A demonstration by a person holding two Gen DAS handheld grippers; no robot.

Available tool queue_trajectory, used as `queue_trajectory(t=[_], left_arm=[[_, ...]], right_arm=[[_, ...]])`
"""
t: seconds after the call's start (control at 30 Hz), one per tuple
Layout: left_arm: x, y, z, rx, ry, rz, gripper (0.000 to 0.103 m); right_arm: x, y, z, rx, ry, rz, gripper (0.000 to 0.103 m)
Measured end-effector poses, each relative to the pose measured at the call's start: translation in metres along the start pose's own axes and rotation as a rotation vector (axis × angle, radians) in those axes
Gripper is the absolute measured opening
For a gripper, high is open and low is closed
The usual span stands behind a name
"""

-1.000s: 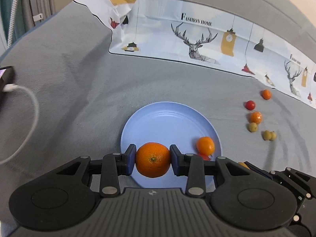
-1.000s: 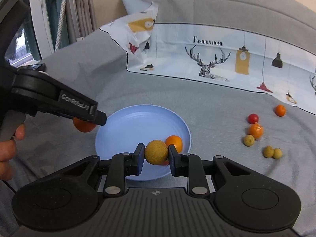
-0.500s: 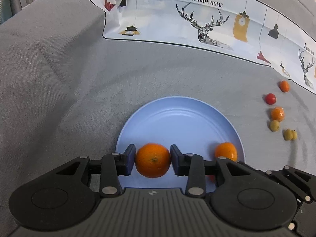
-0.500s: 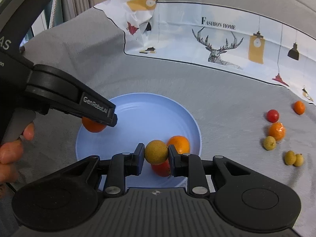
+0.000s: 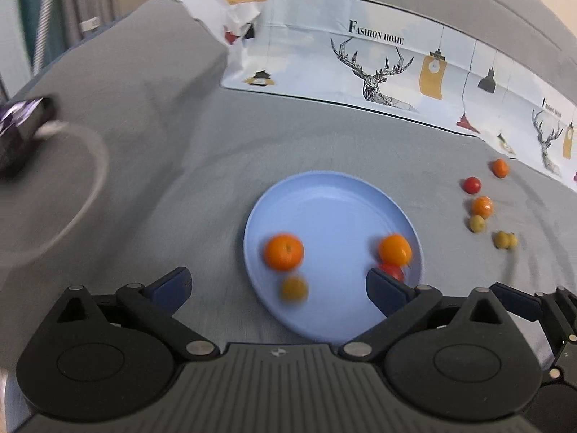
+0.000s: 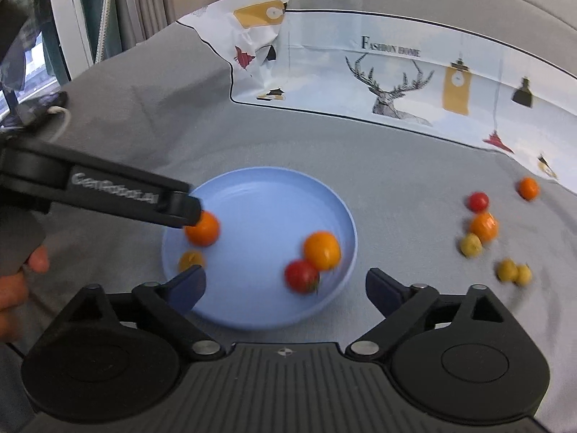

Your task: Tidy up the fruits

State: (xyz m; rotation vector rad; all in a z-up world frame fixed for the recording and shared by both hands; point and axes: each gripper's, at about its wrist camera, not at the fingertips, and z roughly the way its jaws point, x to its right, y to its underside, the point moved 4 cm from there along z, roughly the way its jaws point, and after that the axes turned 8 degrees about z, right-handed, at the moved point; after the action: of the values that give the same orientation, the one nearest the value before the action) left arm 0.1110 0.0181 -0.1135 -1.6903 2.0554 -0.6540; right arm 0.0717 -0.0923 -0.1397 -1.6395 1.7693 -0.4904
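Note:
A blue plate (image 5: 331, 195) lies on the grey cloth; it also shows in the right wrist view (image 6: 267, 187). On it lie an orange (image 5: 284, 252), a small yellow fruit (image 5: 294, 288), a second orange (image 5: 395, 249) and a red tomato (image 5: 391, 270). In the right wrist view they are the orange (image 6: 202, 230), yellow fruit (image 6: 191, 259), orange (image 6: 322, 250) and tomato (image 6: 302, 276). My left gripper (image 5: 277, 290) is open and empty above the plate's near edge. My right gripper (image 6: 285, 285) is open and empty.
Several loose fruits lie right of the plate: a tomato (image 5: 471, 184), oranges (image 5: 482, 206) (image 5: 500, 167) and yellow fruits (image 5: 476, 223) (image 5: 505, 240). A printed white sheet (image 5: 378, 72) lies at the back. A phone with a white cable (image 5: 21, 130) is at the left.
Both grippers have opened and pulled back. The left let go of the orange and the right let go of the yellow fruit; both fruits now lie on the plate.

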Motion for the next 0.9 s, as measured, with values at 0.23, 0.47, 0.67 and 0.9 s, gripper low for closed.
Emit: queue_trajectory(t=[0.23,0.47,0.67,0.9], left_arm=[[-0.010,0.042,-0.063,0.018,-0.025,-0.078,0.103],[0.004,0.069,-0.105,0.088,-0.074,-0.008,0.103],[0.011,0.076,-0.132,0.145,-0.074,0.003,0.103],[0.015,0.083,-0.149,0.178,-0.077,0.019,0.103]], right_arm=[[-0.013,0.023,-0.077,0.075,-0.008,0.033,0.102],[-0.022,0.039,-0.132,0.174,-0.006,0.005,0.102],[-0.024,0.046,-0.166,0.245,-0.008,-0.002,0.102],[-0.030,0.053,-0.184,0.288,-0.021,-0.015,0.102]])
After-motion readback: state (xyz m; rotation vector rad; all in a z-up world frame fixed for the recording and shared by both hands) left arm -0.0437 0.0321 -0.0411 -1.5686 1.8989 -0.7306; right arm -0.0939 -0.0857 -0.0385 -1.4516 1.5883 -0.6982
